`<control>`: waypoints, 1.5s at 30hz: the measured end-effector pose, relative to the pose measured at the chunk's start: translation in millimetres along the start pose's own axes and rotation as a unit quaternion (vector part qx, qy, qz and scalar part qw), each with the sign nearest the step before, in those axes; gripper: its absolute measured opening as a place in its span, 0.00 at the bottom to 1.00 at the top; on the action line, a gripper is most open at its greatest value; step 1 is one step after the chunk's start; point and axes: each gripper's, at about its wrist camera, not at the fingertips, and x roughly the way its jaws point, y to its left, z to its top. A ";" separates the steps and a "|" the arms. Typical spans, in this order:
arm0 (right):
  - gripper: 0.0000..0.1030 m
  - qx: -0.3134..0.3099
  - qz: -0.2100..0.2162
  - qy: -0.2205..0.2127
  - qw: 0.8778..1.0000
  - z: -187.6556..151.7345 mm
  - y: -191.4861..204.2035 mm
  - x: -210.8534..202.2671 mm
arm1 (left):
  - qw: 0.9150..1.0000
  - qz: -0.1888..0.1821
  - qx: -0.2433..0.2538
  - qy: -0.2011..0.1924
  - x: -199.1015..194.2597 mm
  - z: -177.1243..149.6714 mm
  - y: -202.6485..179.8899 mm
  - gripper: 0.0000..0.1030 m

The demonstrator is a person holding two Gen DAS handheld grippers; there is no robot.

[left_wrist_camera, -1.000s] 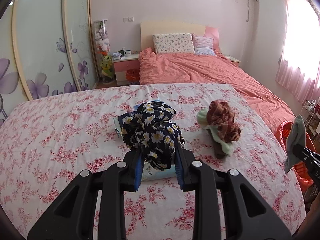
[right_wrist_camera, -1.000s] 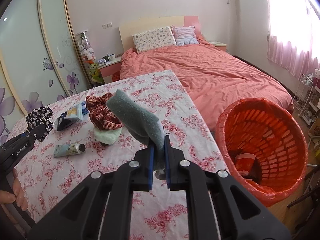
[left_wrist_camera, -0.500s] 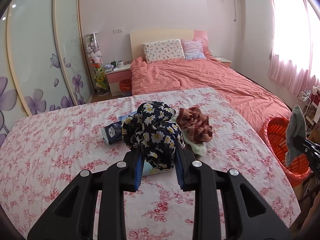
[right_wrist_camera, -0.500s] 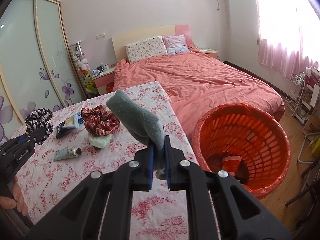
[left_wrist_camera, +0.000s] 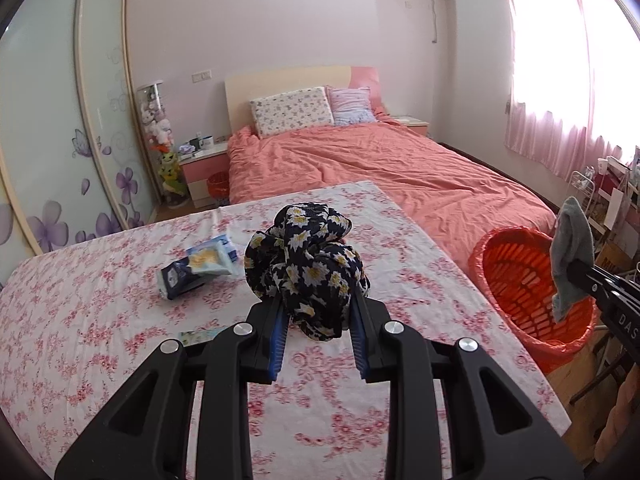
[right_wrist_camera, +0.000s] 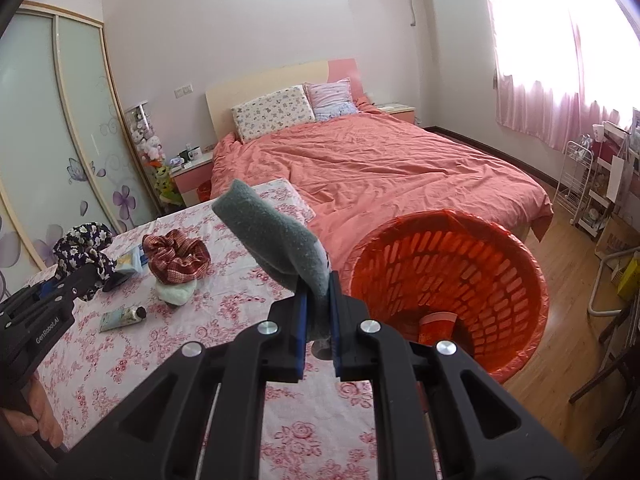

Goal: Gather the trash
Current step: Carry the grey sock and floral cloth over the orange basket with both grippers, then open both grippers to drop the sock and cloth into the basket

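Observation:
My left gripper [left_wrist_camera: 318,312] is shut on a dark floral scrunchie [left_wrist_camera: 308,264], lifted above the flowered tablecloth [left_wrist_camera: 100,320]. In the right wrist view the same scrunchie [right_wrist_camera: 82,244] shows at the far left. My right gripper [right_wrist_camera: 318,308] is shut on a grey cloth [right_wrist_camera: 280,240] that sticks up and to the left from its pads. An orange laundry-style basket [right_wrist_camera: 532,280] stands on the floor just right of the table, with a red cup [right_wrist_camera: 436,326] at its bottom. In the left wrist view the grey cloth [left_wrist_camera: 570,256] hangs over the basket's [left_wrist_camera: 516,280] near rim.
On the table lie a red checked scrunchie [right_wrist_camera: 176,256] atop a pale cloth [right_wrist_camera: 176,292], a small tube [right_wrist_camera: 120,316] and a blue tissue pack [left_wrist_camera: 200,268]. A coral bed [right_wrist_camera: 380,168] stands behind. A white rack [right_wrist_camera: 576,184] and shelves line the right wall.
Both grippers have moved right and slightly up with their loads. The basket has come closer to the centre of both views, and the grey cloth now hangs over it.

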 end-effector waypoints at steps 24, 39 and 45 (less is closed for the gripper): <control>0.10 0.035 -0.062 -0.011 0.997 -1.5 -89.7 -3.0 | 0.995 -0.098 0.035 0.002 15.0 7.8 -104.0 0.27; 0.10 0.071 -0.059 -0.007 0.996 3.5 -138.5 10.7 | 0.981 -0.187 0.058 0.009 34.7 11.7 -171.0 0.27; 0.10 0.085 -0.050 0.000 0.995 5.9 -153.8 25.6 | 0.976 -0.208 0.063 0.018 46.8 9.1 -185.4 0.27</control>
